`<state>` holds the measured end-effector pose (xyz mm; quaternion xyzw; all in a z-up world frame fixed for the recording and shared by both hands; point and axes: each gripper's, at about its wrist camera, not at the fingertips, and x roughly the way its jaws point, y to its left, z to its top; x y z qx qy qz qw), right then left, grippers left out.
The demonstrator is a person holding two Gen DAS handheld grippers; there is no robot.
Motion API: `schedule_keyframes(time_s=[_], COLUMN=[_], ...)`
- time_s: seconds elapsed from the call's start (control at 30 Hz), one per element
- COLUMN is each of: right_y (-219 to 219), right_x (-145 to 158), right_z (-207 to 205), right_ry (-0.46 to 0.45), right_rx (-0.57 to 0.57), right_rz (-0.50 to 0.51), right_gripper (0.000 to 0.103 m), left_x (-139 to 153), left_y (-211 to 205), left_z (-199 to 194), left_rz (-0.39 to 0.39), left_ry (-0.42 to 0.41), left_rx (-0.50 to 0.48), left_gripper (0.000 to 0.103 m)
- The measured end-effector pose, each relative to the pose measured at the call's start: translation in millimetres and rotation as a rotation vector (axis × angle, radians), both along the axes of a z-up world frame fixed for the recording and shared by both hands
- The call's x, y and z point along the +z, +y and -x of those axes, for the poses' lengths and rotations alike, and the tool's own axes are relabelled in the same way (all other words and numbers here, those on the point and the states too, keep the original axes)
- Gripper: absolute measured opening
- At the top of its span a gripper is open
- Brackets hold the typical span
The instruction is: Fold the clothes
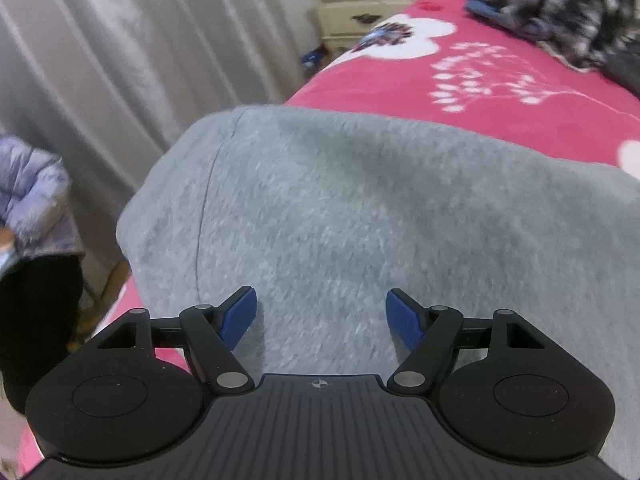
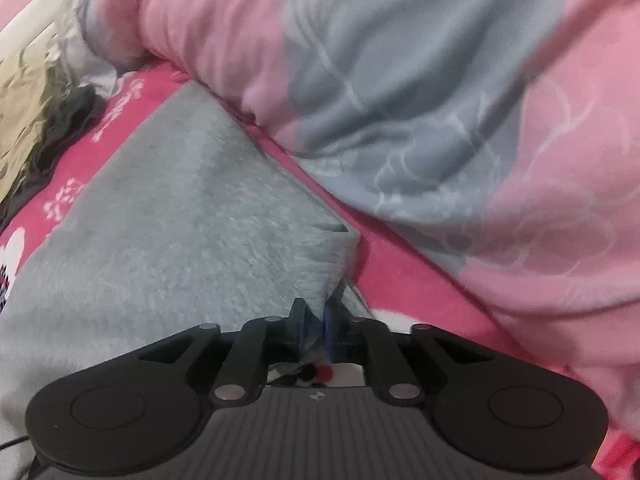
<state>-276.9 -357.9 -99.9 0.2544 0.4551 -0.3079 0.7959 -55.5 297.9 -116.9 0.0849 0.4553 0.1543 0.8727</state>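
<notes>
The gray fleece (image 1: pixel 360 220) lies spread on the pink bed (image 1: pixel 500 92). It fills the middle of both views.

The left claw (image 1: pixel 320 318) has its two blue pads (image 1: pixel 240 318) wide apart. It holds nothing. The fleece is right under it, from about 9 o'clock round to 3 o'clock.

The right claw (image 2: pixel 314 330) is pinched tight on a corner of the fleece (image 2: pixel 180 220). That corner sticks up in a point at 12 o'clock from the claw. The pinch looks small, only the very edge of the cloth.

What could go wrong? The fleece is thick and soft, so a small pinch could slip out if the right claw pulls fast. Then the corner would drop and the fold would come out crooked.

Only one claw is holding on. If that side is lifted alone, the other side could drag and bunch up.

The big quilt (image 2: pixel 440 100) sits just beside the fleece, from 12 to 3 o'clock in the right view. A wide swing could bump it or catch it.

In the left view the fleece reaches the bed's edge at 9 o'clock. A hard tug that way could pull it off the bed.
</notes>
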Motion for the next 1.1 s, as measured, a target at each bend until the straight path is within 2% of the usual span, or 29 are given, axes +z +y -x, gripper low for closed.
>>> schedule_keyframes(time_s=[0.03, 0.17, 0.27, 0.4, 0.6, 0.67, 0.7, 0.73, 0.77, 0.8, 0.93, 0.97, 1.0, 1.1], right_y=[1.8, 11.3, 18.3, 26.7, 20.3, 8.3, -2.2, -12.8, -23.1, -29.1, -13.6, -5.4, 6.6, 52.1], right_x=[3.6, 26.6, 43.9, 64.2, 26.1, 1.1, -14.0, -29.2, -41.2, -42.1, -31.1, -25.0, -16.8, 4.3], right_z=[-1.8, -24.7, -41.8, -66.7, -146.5, -172.2, -181.4, -190.7, -197.7, -198.7, -206.2, -204.4, -200.5, -191.4], right_ry=[0.003, -0.056, -0.101, -0.161, -0.218, -0.171, -0.116, -0.060, -0.023, -0.028, 0.068, 0.058, 0.012, -0.156], right_rx=[0.020, 0.163, 0.270, 0.412, 0.592, 0.605, 0.571, 0.536, 0.508, 0.501, 0.517, 0.533, 0.579, 0.796], right_rz=[0.027, 0.161, 0.261, 0.384, 0.317, 0.290, 0.304, 0.317, 0.330, 0.347, 0.451, 0.455, 0.440, 0.356], right_gripper=[0.026, 0.026, 0.026, 0.026, 0.024, 0.016, 0.014, 0.003, 0.000, 0.000, 0.000, 0.000, 0.004, 0.005], left_x=[7.0, 27.8, 18.1, -8.1, -12.3, -13.0, -13.3, -13.7, -14.0, -14.1, -15.8, -16.4, -16.3, -16.0], left_y=[-1.5, -11.3, -25.3, -35.9, -26.7, -23.7, -22.9, -22.1, -21.2, -19.9, -10.3, -7.9, -7.2, -5.1], left_z=[3.7, 15.2, 11.6, 3.5, 2.8, 3.1, 3.5, 4.0, 4.5, 5.8, 8.6, 8.2, 8.3, 9.3], left_rz=[0.005, 0.056, 0.064, -0.011, 0.018, 0.030, 0.030, 0.030, 0.030, 0.027, 0.073, 0.089, 0.093, 0.102], left_ry=[-0.013, -0.055, -0.019, 0.070, 0.097, 0.101, 0.101, 0.100, 0.100, 0.098, 0.083, 0.080, 0.078, 0.074], left_rx=[-0.017, -0.079, -0.116, -0.107, -0.080, -0.076, -0.080, -0.083, -0.088, -0.097, -0.079, -0.070, -0.071, -0.081], left_gripper=[0.073, 0.073, 0.073, 0.072, 0.074, 0.075, 0.076, 0.077, 0.078, 0.078, 0.083, 0.083, 0.083, 0.083])
